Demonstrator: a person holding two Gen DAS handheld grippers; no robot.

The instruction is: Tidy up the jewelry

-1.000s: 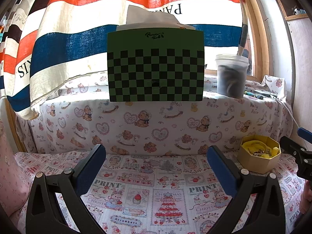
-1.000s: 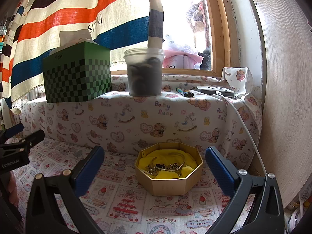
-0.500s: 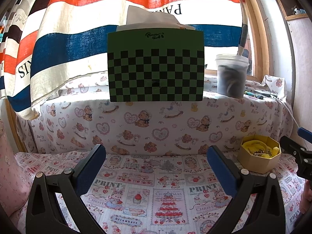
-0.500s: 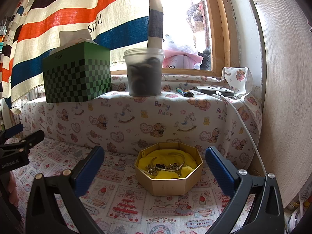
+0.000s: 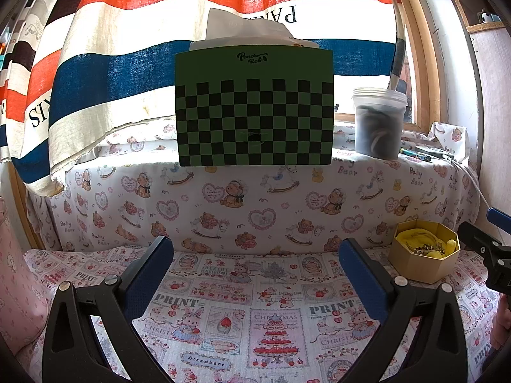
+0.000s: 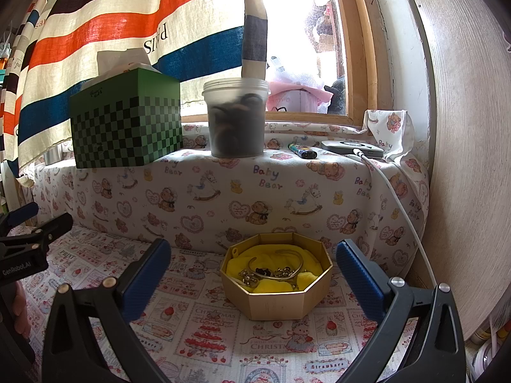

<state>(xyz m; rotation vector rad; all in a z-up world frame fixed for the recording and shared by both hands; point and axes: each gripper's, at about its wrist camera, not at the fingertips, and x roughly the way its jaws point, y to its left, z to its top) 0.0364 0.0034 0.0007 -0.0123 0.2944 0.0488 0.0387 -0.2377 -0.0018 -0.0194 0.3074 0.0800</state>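
Right wrist view: the right gripper (image 6: 252,274) sits low in the frame with its two blue-padded fingers spread wide apart, holding nothing. Between them, just ahead and slightly right of centre, stands an octagonal gold box (image 6: 277,287) on a table (image 6: 179,319) covered in a pink printed cloth. Inside the box, on a yellow lining, lies the jewelry (image 6: 271,271): a thin metal bangle and a tangle of small metal pieces too fine to tell apart. At the left edge of the frame the left gripper (image 6: 28,220) shows as a black clamp with a blue tip, well apart from the box.

Behind the table rises a ledge (image 6: 287,185) draped in a teddy-bear print. On top of it, from left to right, stand a green checkered tissue box (image 6: 127,127), a translucent plastic tub (image 6: 236,118) with dark contents, a lighter (image 6: 301,150) and a flat device with a white cable (image 6: 351,148). A striped curtain (image 6: 111,25) hangs across the upper left, and a window fills the upper centre.

In the left wrist view, the left gripper (image 5: 255,274) also stands wide apart and empty over bare cloth, facing the tissue box (image 5: 255,108). The gold box (image 5: 423,255) is at the lower right, with the right gripper (image 5: 488,239) just beside it at the frame edge.
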